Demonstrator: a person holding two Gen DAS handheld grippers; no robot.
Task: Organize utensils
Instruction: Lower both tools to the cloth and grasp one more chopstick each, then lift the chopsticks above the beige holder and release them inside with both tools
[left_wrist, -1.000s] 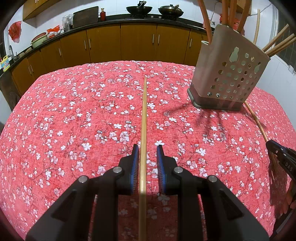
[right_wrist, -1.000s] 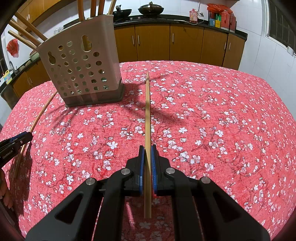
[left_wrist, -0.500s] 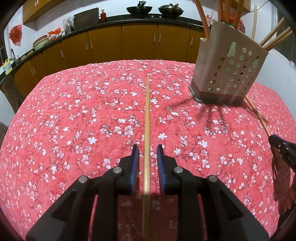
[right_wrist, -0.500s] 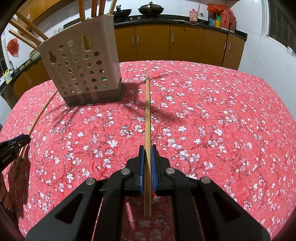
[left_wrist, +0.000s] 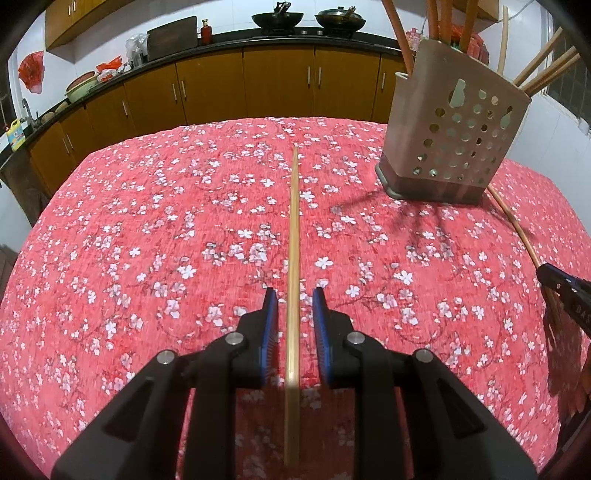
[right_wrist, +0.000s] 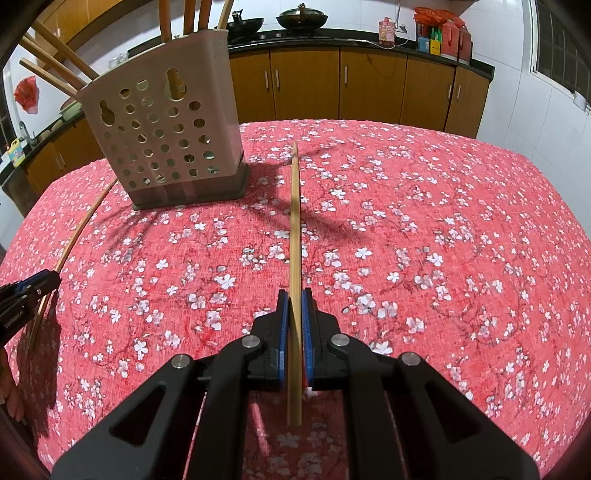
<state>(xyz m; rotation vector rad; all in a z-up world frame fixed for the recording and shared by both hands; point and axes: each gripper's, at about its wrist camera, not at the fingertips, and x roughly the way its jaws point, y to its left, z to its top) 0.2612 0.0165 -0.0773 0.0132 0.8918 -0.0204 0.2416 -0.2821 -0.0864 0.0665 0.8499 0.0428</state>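
Note:
A beige perforated utensil holder (left_wrist: 454, 136) (right_wrist: 166, 136) stands on the far part of the table with several wooden sticks upright in it. My left gripper (left_wrist: 294, 299) is open and straddles a bamboo chopstick (left_wrist: 294, 221) that lies along the cloth; a gap shows on both sides of the stick. My right gripper (right_wrist: 295, 295) is shut on a second chopstick (right_wrist: 295, 221), which points at the cloth beside the holder's base. I cannot tell whether that stick is off the cloth. Each view shows the other gripper at its edge: the right gripper (left_wrist: 550, 275) and the left gripper (right_wrist: 44, 282).
A red tablecloth with white blossoms (left_wrist: 147, 240) covers the whole table. Brown kitchen cabinets (left_wrist: 277, 85) under a dark counter with two woks (left_wrist: 277, 18) run behind the far edge. A white tiled wall (right_wrist: 517, 92) stands at the right.
In the left wrist view the chopstick's near end has come into sight and the stick now sits centred between the jaws. The right gripper and its chopstick have not moved.

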